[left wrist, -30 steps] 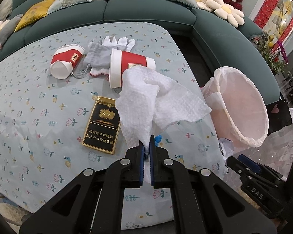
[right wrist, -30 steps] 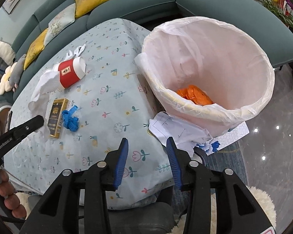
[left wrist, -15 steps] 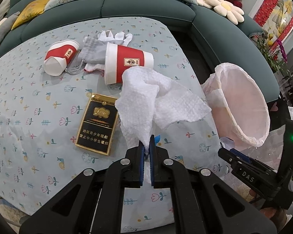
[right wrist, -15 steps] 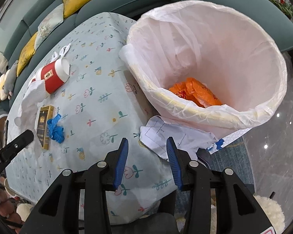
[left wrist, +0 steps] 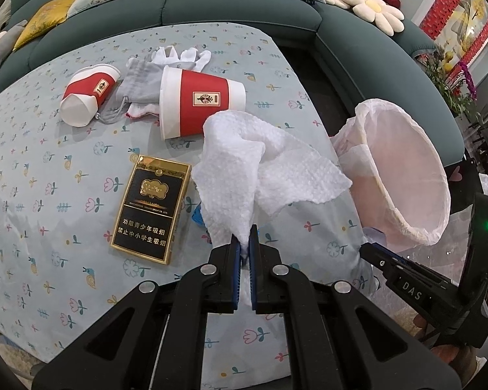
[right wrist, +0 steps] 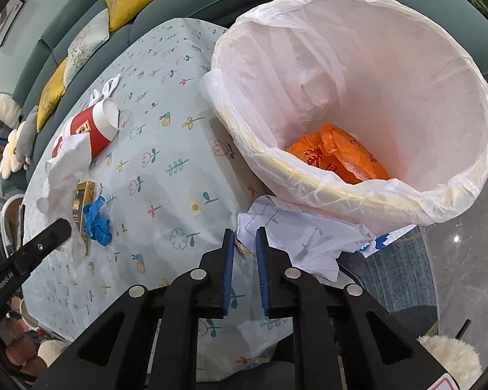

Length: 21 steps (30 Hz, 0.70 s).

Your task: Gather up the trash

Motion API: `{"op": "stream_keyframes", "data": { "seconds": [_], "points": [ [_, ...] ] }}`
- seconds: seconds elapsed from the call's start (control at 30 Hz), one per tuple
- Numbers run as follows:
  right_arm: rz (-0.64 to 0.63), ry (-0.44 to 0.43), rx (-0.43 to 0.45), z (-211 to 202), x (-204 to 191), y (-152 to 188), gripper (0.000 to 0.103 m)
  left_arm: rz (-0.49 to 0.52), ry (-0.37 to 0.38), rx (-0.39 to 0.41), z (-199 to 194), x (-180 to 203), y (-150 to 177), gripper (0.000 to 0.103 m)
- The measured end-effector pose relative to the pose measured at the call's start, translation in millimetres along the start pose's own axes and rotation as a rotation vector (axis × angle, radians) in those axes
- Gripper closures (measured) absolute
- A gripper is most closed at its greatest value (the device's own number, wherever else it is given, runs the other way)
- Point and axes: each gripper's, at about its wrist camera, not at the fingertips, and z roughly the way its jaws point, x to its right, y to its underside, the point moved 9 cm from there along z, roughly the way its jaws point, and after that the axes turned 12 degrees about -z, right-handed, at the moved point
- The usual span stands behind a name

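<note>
My left gripper (left wrist: 245, 240) is shut on a white paper towel (left wrist: 244, 169) and holds it up over the flowered tablecloth (left wrist: 32, 169). To its right stands the bin with a pink liner (left wrist: 400, 149). In the right wrist view the bin (right wrist: 309, 175) holds an orange bag (right wrist: 338, 156). A crumpled white paper (right wrist: 296, 227) lies at the table's edge against the bin. My right gripper (right wrist: 245, 232) is closing, with a narrow gap left. A corner of that paper sits between its fingertips, and the pads do not visibly press it.
On the table lie a black and gold cigarette box (left wrist: 151, 208), a large red cup (left wrist: 201, 104), a small red cup (left wrist: 88, 94), a grey pouch (left wrist: 140, 84), a white glove (left wrist: 182, 57) and a blue scrap (right wrist: 97, 221). A green sofa (left wrist: 227, 3) curves behind.
The right gripper has sunk toward the crumpled paper by the bin and its jaws have narrowed from wide to a small gap. The left gripper still holds the towel in about the same place.
</note>
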Motion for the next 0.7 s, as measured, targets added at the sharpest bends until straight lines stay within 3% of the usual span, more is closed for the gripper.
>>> {"op": "stream_keyframes", "data": {
  "seconds": [0.13,0.4,0.7],
  "points": [
    [-0.021,0.010,0.009,-3,-3,-2,0.101,-0.002,-0.002,-0.003,0,-1,0,0.099],
    [-0.055,0.039,0.051,-20,-6,-8,0.102,0.001,0.003,0.001,-3,0,1,0.099],
    [-0.071,0.025,0.152,-70,-12,-29,0.102,0.021,0.030,0.030,-18,15,-2,0.099]
  ]
}}
